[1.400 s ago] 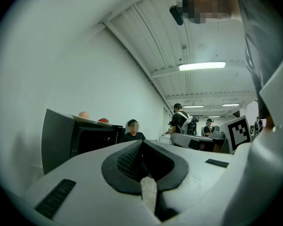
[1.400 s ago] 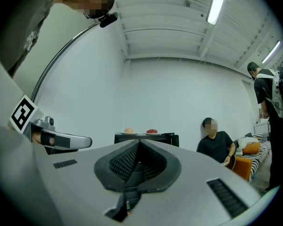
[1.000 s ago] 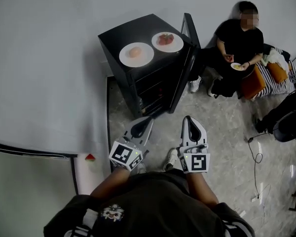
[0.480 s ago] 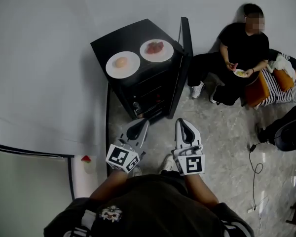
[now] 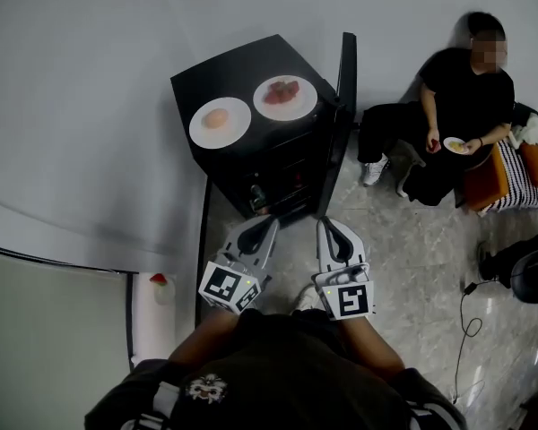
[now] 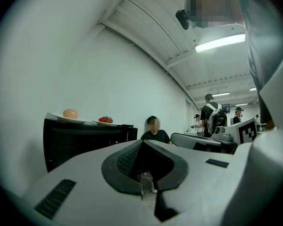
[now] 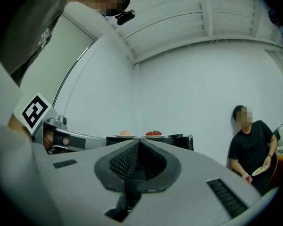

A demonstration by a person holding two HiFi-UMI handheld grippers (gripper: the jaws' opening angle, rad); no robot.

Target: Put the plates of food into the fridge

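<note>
While neither gripper carries anything, this reads as the approach step, with no plate handled yet. Left gripper and right gripper sit side by side in front of the person's body, both aimed roughly level at the fridge. Each gripper view shows its jaws closed together with nothing between them. My guess is that they're closed because no grab is due at this range. They must open before either can take a plate rim.

Both task plates are on top of the fridge, well apart from the grippers. The left plate holds one round pale-orange item. The right plate holds red pieces that look like strawberries. They sit close together without touching, probably staged there for an easy reach.

The fridge door is swung open on the right side in the head view, so the dark shelves face the grippers. The door step looks done. Something is on the shelves, but it's too dark to name.

The plates are round, so they have no long axis. Both lie flat and face up, and the pair lines up roughly along the fridge's front edge. From the gripper views only their thin rims show. A level side-on pinch at the near rim seems the likely grab.

A seated person is against the wall to the right, holding a small plate and clear of the path.
</note>
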